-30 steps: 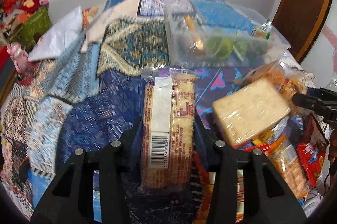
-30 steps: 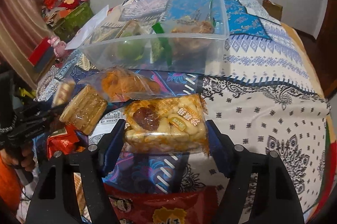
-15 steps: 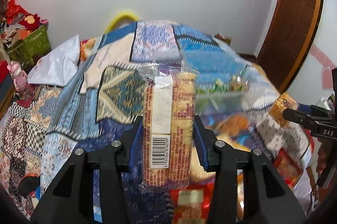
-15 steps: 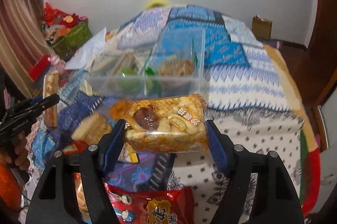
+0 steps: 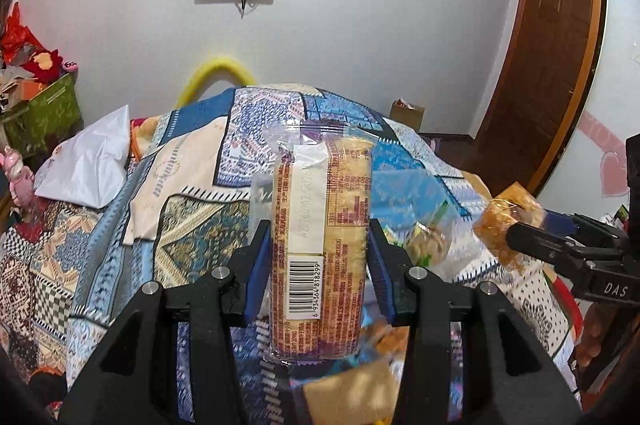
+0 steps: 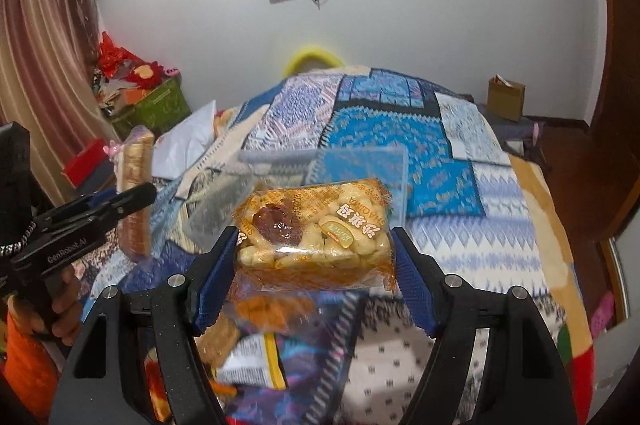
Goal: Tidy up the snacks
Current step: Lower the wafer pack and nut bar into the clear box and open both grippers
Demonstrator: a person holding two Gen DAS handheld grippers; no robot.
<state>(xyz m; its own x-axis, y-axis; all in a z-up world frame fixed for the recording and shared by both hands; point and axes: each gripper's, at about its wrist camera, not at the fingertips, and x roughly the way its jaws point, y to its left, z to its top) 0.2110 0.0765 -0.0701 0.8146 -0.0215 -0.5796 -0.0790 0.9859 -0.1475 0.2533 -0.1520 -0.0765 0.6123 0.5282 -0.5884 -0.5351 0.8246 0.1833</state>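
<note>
We have both tongs raised above the bed. Our left tongs are clamped on an upright cracker pack, its long axis vertical; our right tongs are clamped on a rice-cake pack, lying crosswise. The clear box lies ahead and below both, seemingly nearer the right.
</note>
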